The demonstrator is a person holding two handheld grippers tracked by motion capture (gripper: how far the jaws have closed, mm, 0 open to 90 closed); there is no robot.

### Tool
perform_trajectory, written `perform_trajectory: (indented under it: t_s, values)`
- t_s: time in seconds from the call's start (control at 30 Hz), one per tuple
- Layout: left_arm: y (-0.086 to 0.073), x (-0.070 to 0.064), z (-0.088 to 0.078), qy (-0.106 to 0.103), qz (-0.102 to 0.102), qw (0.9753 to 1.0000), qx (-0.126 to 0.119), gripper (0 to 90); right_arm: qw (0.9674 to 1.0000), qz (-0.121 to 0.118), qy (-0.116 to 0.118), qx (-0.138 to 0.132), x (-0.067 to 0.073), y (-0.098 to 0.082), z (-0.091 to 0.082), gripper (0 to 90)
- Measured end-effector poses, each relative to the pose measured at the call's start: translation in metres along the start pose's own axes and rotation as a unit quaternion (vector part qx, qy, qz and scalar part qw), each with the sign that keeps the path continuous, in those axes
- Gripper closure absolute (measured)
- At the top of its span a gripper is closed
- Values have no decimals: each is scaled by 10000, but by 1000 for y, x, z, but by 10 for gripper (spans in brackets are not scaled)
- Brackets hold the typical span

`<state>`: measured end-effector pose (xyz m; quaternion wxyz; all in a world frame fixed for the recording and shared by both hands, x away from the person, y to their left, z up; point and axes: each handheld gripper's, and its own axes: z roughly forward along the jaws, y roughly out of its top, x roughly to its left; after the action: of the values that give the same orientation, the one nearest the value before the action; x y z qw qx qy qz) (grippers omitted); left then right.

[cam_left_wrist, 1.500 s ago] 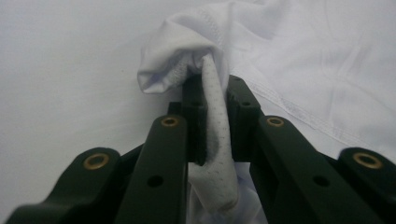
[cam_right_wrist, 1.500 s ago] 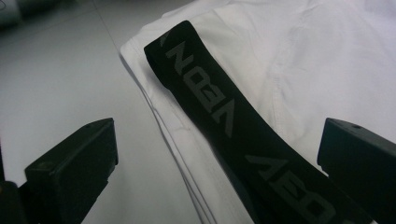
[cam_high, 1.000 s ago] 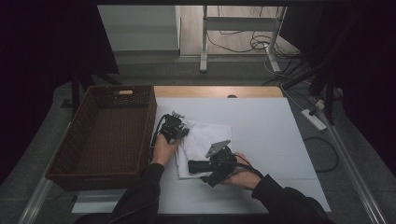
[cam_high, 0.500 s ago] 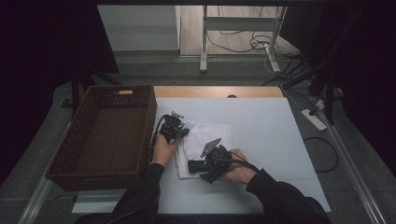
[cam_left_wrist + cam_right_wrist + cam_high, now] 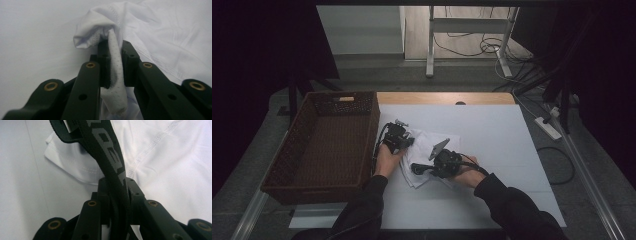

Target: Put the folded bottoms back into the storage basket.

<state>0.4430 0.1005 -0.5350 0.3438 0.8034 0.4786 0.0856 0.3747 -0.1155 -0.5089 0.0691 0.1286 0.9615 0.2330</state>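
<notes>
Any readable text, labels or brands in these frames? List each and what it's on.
"ROBA": my best reading of grey letters woven along the black band, seen in the right gripper view; the first letter is partly cut off, and the band runs on into the jaws of the right hand-held gripper, where any further letters are hidden.
White garment: no print visible.
Basket: a small pale tag on its far rim, too small to read.

Both forearms come in from the bottom edge, in dark sleeves. The left gripper (image 5: 404, 138) points forward, its jaws pressed together on a fold of cloth. The right gripper (image 5: 418, 169) points left, its jaws just closed on a black band.
</notes>
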Motion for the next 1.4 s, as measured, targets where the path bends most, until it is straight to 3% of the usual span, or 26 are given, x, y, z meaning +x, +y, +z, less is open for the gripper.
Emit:
perform_trajectory:
  t_s: [0.03, 0.07, 0.1, 0.3, 0.43, 0.57, 0.77, 0.9, 1.1, 1.4]
  values:
    - [0, 0, 0, -13, -13, 10000, -2, 793, 10000, -9, 32, -18, 0, 1, 0, 777]
    - [0, 1, 0, -21, -19, 10000, -5, 793, 9999, -65, -102, 98, 1, 2, -1, 779]
    - [0, 1, 0, -37, -33, 10000, -14, 793, 10000, -27, 35, 26, 0, 2, 0, 780]
    - [2, 2, -1, -52, -53, 10000, 23, 802, 9997, 96, 202, 88, -5, 4, -2, 786]
    - [8, -2, -4, 76, 7, 10000, 64, 814, 9992, 137, 366, -91, -5, 5, -5, 787]
    - [15, -3, -13, -68, -97, 9999, -120, 817, 9985, 120, 469, -249, -4, 9, -13, 788]
    - [28, -10, -27, 39, 154, 9997, -192, 817, 9977, 58, 492, -467, -4, 11, -25, 788]
    - [35, -15, -33, 117, 313, 9993, -152, 817, 9967, 142, 546, -577, -3, 13, -33, 788]
    - [43, -16, -42, 111, 349, 9992, -179, 817, 9948, 148, 548, -845, 0, 17, -43, 787]
    - [51, -17, -55, 106, 376, 9990, -211, 817, 9928, 184, 595, -1023, 1, 24, -55, 788]
